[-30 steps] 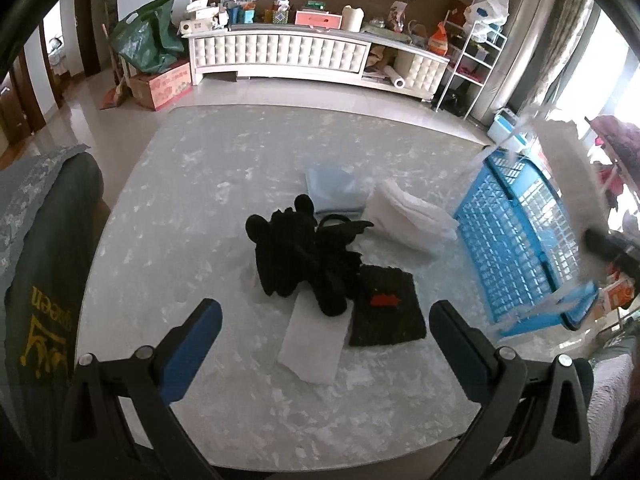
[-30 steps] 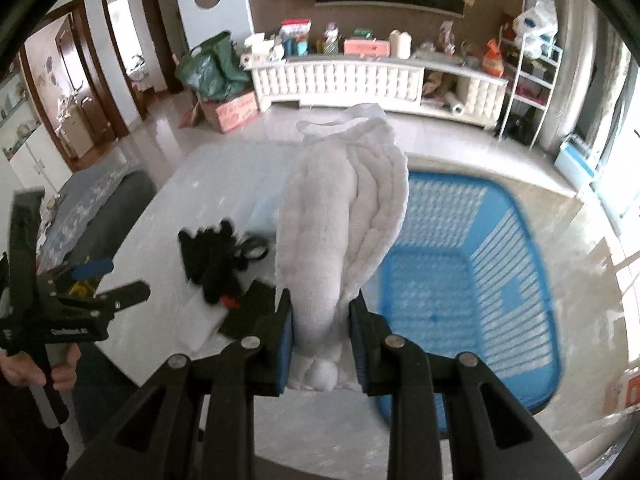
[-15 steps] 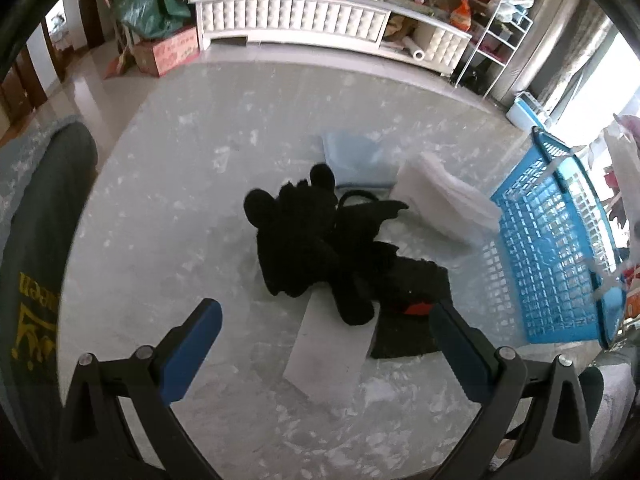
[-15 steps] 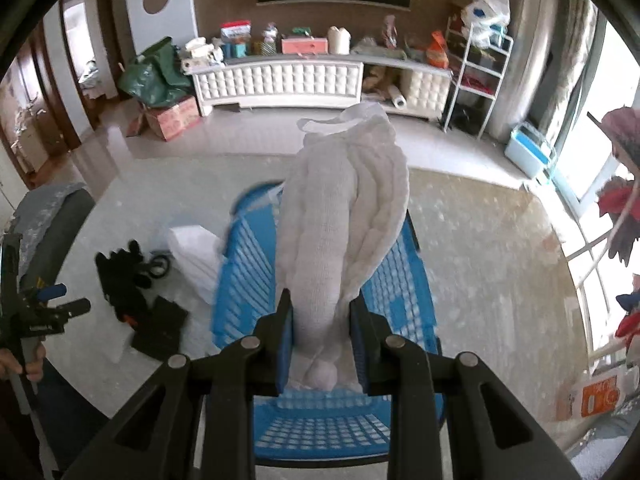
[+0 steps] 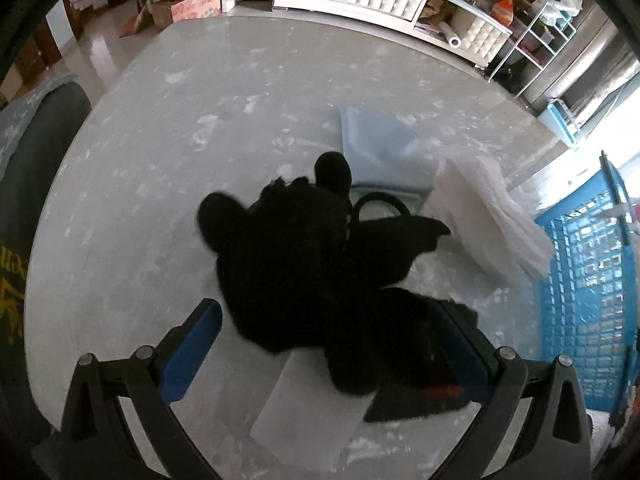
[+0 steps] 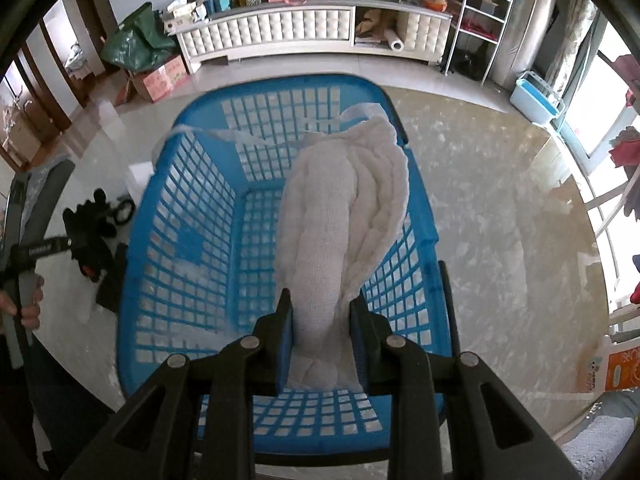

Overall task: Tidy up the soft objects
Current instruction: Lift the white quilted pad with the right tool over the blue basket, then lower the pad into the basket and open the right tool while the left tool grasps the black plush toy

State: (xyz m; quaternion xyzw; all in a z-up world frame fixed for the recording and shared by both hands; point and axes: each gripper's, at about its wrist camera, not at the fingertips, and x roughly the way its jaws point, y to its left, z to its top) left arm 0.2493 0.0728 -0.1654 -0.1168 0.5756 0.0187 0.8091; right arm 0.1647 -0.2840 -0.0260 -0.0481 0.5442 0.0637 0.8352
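A black plush toy (image 5: 304,256) lies on the marble table, and my left gripper (image 5: 324,328) hangs open just above it, one blue pad on each side of its lower part. Under the toy lie a white cloth (image 5: 312,420) and a black cloth with a red tag (image 5: 416,400). Behind it are a light blue folded cloth (image 5: 380,148) and a white folded cloth (image 5: 488,216). My right gripper (image 6: 320,320) is shut on a white towel (image 6: 340,216), which hangs down into the blue plastic basket (image 6: 160,240).
The blue basket (image 5: 588,288) stands at the table's right side. A dark chair back (image 5: 36,200) is at the table's left edge. A person's hand (image 6: 28,308) holds the left gripper's handle. A white cabinet (image 6: 280,28) and a wire shelf (image 6: 484,20) stand beyond.
The left gripper has come down close over the black plush toy, still open. The right gripper has carried the towel rightward over the basket and lowered it inside.
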